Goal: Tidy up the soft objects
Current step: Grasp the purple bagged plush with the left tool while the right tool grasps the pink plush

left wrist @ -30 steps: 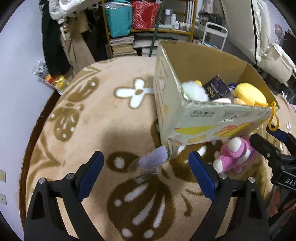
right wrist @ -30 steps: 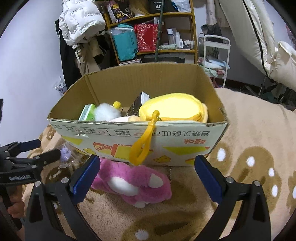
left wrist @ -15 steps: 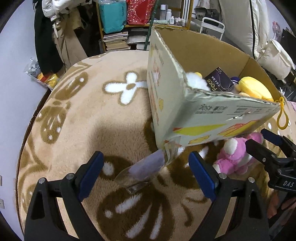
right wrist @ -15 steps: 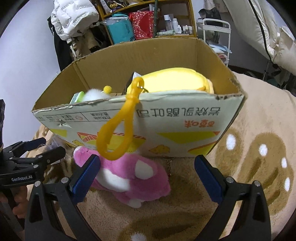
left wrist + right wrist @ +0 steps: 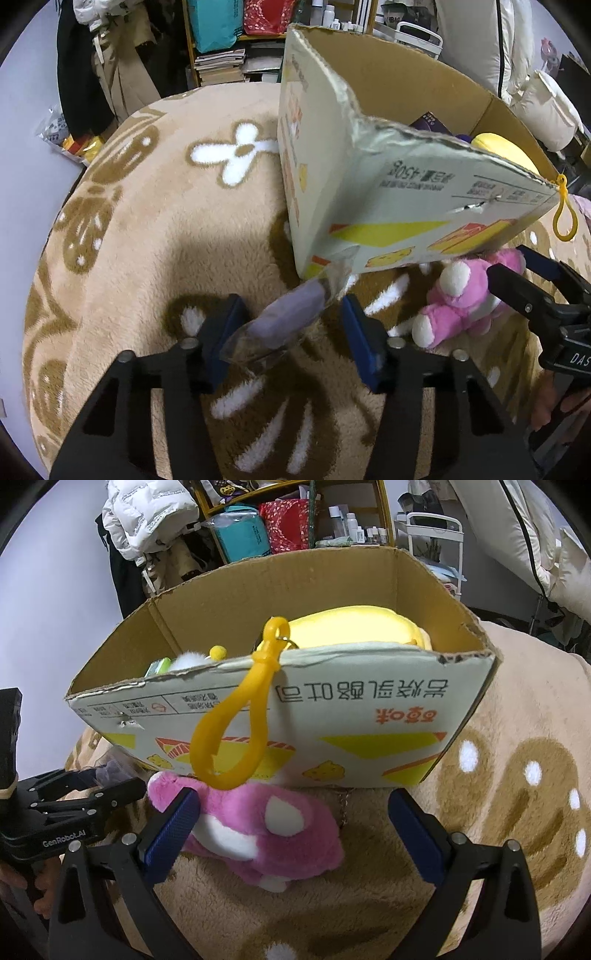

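A cardboard box (image 5: 369,155) (image 5: 354,716) stands on the rug and holds a yellow plush (image 5: 354,627) and other soft items. A yellow clip loop (image 5: 236,723) hangs over its front wall. A purple soft item in clear wrap (image 5: 284,321) lies at the box's near corner, between the fingers of my left gripper (image 5: 291,332), which is partly closed around it with gaps on both sides. A pink and white plush (image 5: 258,830) (image 5: 461,299) lies on the rug in front of the box. My right gripper (image 5: 291,834) is open around it.
The tan rug with brown and white patterns (image 5: 147,221) covers the floor. Shelves with books, bags and bottles (image 5: 229,44) stand behind the box. Coats (image 5: 147,517) hang at the left; white bedding (image 5: 517,55) is at the right.
My left gripper moved forward to the wrapped purple item and its fingers narrowed around it. My right gripper moved closer, so its fingers now flank the pink plush.
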Available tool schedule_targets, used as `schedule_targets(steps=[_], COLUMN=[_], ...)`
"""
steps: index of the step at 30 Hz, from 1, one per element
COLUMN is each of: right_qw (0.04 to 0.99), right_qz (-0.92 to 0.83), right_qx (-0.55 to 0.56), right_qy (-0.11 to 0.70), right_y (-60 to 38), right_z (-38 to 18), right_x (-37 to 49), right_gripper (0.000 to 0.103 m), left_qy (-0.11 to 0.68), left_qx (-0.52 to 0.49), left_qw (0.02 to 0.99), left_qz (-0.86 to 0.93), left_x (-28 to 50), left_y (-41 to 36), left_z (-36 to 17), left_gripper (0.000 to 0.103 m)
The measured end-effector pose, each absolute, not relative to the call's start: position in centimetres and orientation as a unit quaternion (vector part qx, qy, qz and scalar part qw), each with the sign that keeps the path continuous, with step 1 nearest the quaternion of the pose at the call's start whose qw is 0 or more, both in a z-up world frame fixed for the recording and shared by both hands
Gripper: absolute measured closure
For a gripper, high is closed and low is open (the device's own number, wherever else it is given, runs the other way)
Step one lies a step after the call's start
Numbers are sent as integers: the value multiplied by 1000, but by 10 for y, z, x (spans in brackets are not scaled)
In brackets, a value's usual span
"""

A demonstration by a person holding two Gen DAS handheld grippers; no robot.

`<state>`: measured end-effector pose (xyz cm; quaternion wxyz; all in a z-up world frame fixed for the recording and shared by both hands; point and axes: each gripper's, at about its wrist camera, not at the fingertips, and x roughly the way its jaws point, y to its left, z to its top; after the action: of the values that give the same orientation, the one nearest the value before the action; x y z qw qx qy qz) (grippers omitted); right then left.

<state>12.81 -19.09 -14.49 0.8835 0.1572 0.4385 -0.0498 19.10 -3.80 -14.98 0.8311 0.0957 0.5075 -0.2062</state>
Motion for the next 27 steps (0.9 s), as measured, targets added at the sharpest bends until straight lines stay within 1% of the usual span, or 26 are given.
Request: schedule_targets(steps=[2, 5, 10, 11, 14, 16, 20, 27], right_qw=[884, 881, 879, 879, 878, 884, 898, 899], right_qz=[-52, -48, -44, -41, -28, -13, -14, -20], right_qx=[153, 157, 165, 168, 182, 182, 135, 137], right_qy=[439, 444, 445, 444, 441, 431, 419, 415], right_y=[-190, -187, -188, -188, -188, -185, -172, -170], right_z=[-146, -149, -152, -152, -152, -148, -143, -137], right_x=[129, 131, 132, 132, 132, 130, 123, 122], right_gripper=[0, 0, 0, 2, 13, 33, 38, 45], left_qy=[510, 509, 503, 501, 500, 502, 506, 505], left_qx=[95, 89, 95, 99, 98, 92, 81, 63], left_qw=[830, 830, 831, 832, 832, 831, 826, 821], left_qz=[-205, -208, -217, -216, -219, -222, -235, -258], left_x=[191, 190, 184, 183, 181, 180, 178, 173], left_y=[-37, -36, -37, -38, -37, -36, -36, -35], left_z=[-150, -149, -147, -146, -144, -143, -142, -138], left_gripper=[59, 68, 80, 82, 85, 86, 87, 91])
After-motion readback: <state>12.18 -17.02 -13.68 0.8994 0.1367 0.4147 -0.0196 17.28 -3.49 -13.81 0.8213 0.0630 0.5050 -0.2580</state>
